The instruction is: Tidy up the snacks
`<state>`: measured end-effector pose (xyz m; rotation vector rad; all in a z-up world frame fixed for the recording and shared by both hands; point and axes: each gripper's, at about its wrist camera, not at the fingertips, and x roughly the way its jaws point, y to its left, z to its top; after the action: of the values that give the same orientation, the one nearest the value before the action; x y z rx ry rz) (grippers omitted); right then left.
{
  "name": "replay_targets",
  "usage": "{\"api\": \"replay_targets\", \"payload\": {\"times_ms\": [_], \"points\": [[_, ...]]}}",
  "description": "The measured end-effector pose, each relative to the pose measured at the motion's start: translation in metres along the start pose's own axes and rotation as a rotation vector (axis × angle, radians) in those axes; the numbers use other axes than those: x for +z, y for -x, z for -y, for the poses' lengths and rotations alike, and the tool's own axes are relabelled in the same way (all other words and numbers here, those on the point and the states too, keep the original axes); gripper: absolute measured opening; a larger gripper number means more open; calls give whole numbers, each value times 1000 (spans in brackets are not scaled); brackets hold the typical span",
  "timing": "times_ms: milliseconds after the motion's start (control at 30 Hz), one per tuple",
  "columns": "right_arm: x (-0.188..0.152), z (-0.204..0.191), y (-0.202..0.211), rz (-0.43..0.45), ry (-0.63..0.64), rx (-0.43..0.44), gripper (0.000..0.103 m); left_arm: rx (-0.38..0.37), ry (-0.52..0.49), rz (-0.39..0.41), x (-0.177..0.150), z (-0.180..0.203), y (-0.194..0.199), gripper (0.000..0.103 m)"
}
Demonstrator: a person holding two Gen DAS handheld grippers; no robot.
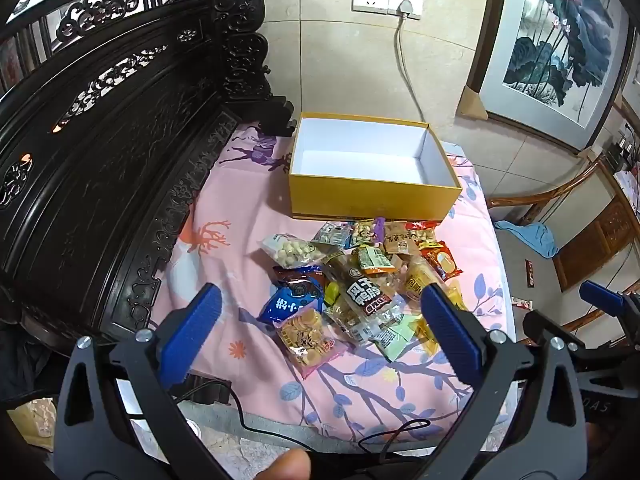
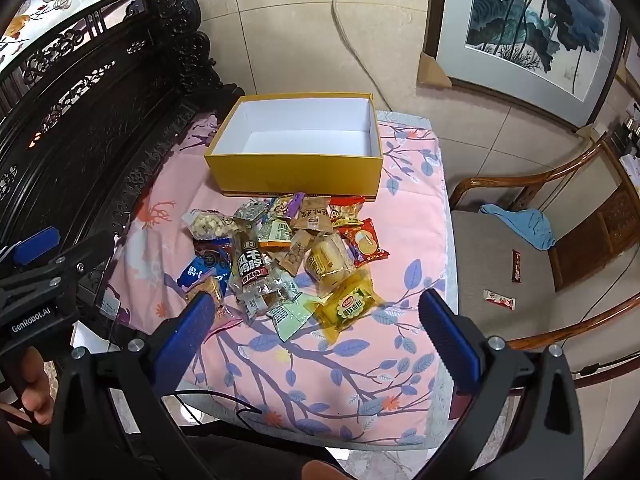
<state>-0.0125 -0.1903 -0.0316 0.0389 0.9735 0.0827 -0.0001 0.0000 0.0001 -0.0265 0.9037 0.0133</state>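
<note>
A pile of several snack packets point(image 1: 356, 280) lies on a pink flowered cloth point(image 1: 224, 248), just in front of an empty yellow box point(image 1: 372, 196) with a white inside. The pile point(image 2: 288, 256) and the box point(image 2: 296, 180) also show in the right wrist view. My left gripper point(image 1: 320, 312) is open and empty, held above the near end of the pile. My right gripper point(image 2: 316, 312) is open and empty, above the near side of the pile by a yellow bread packet point(image 2: 348, 306). The right gripper shows at the right edge of the left wrist view point(image 1: 600, 296).
A dark carved wooden bench back point(image 1: 100, 152) runs along the left. A wooden chair point(image 2: 540, 280) stands to the right with a blue cloth point(image 2: 524, 224) and two small packets point(image 2: 500, 300) on its seat. A black cable point(image 1: 248, 416) hangs over the cloth's front edge.
</note>
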Motion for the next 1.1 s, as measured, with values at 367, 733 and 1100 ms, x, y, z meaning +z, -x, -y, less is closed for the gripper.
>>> {"api": "replay_targets", "payload": {"times_ms": [367, 733, 1100], "points": [[0, 2, 2, -1, 3, -1, 102, 1, -1, -6, 0, 0, 0, 101], [-4, 0, -3, -6, 4, 0, 102, 0, 0, -8, 0, 0, 0, 101], [-2, -2, -1, -3, 10, 5, 102, 0, 0, -8, 0, 0, 0, 101]]}}
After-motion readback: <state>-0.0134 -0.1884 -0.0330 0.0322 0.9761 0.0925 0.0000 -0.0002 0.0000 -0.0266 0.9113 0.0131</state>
